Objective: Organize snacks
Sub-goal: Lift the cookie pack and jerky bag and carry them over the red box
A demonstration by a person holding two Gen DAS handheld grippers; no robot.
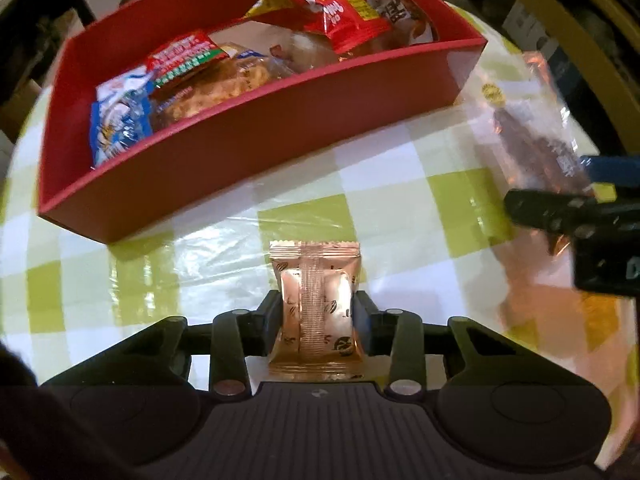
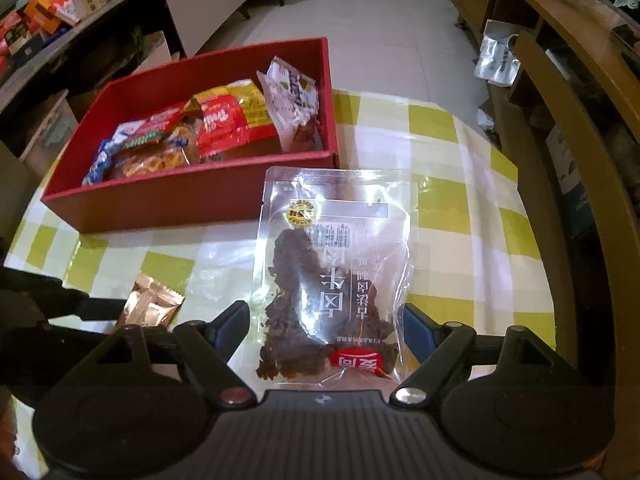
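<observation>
The red box (image 1: 256,148) stands on the bench (image 1: 400,200), which wears a green-and-white chequered cover, and serves here as the landmark. Inside it lie several snack packs: a blue-and-white pack (image 1: 120,120) at its left end, a red pack (image 1: 340,16) near the middle, and a pale pouch (image 2: 290,100) leaning at its right end. In front of the box, near its middle and apart from its wall, the left hand-held gripper (image 1: 316,312) is pressed together on a small copper-coloured sachet (image 1: 316,280), its two fingers squeezing the sachet's sides. In front of the box's right corner is a clear pouch of dark dried meat (image 2: 332,264), its top edge just beside the box wall. The right hand-held gripper (image 2: 326,320) holds this pouch, its fingers spread wide to either edge and touching the wrapper. The sachet lies to the left of the clear pouch, both on the near side of the box.
</observation>
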